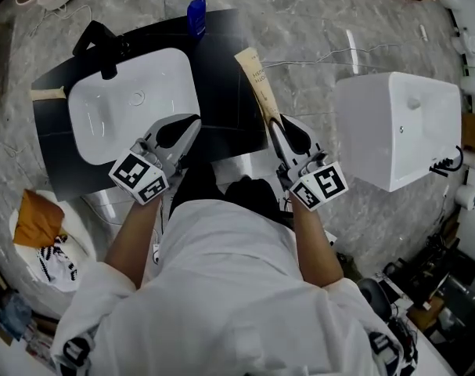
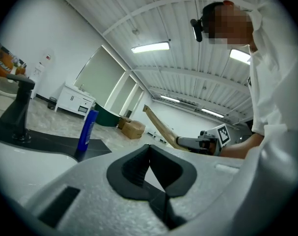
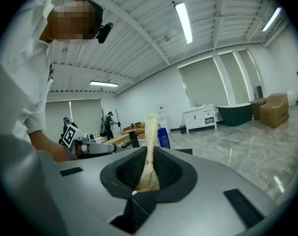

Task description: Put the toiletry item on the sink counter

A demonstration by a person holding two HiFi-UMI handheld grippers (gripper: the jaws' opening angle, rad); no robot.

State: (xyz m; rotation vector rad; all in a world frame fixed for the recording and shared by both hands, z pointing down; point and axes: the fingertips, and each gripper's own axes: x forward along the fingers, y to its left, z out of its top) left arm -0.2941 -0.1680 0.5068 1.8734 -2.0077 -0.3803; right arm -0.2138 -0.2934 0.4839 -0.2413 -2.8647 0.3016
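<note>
- The right gripper (image 1: pixel 275 124) has its jaws clamped on the near end of a tan tube (image 1: pixel 255 75), the toiletry item.
- The tube slants up and away from the person. It sits over the right part of the black table (image 1: pixel 229 112), just right of the white sink (image 1: pixel 120 120).
- In the left gripper view its far end is raised in the air, tilted rather than lying flat.
- The left gripper (image 1: pixel 193 124) has its jaws pressed together with nothing between them. It is over the near right edge of the sink, beside the right gripper and apart from it.
- A black faucet (image 1: pixel 102 41) stands at the sink's far left side.
- A blue bottle (image 1: pixel 196 14) stands upright at the back edge of the table, just left of the tube's far end.
- The table is dark and matte, and bare around the sink.
- The floor (image 1: pixel 315 22) around it is grey veined stone with a slight gloss.
- A second white basin unit (image 1: pixel 394 131) stands on the floor to the right, well apart from the table.
- An orange bag (image 1: pixel 35 219) lies in a round white tub at the lower left.
- The room is large and white-walled, with a ribbed ceiling and long light strips (image 3: pixel 183 21).
- A white cabinet (image 3: pixel 203 118), a dark green bathtub (image 3: pixel 236 114) and stacked cardboard boxes (image 3: pixel 274 109) stand along the far wall.
</note>
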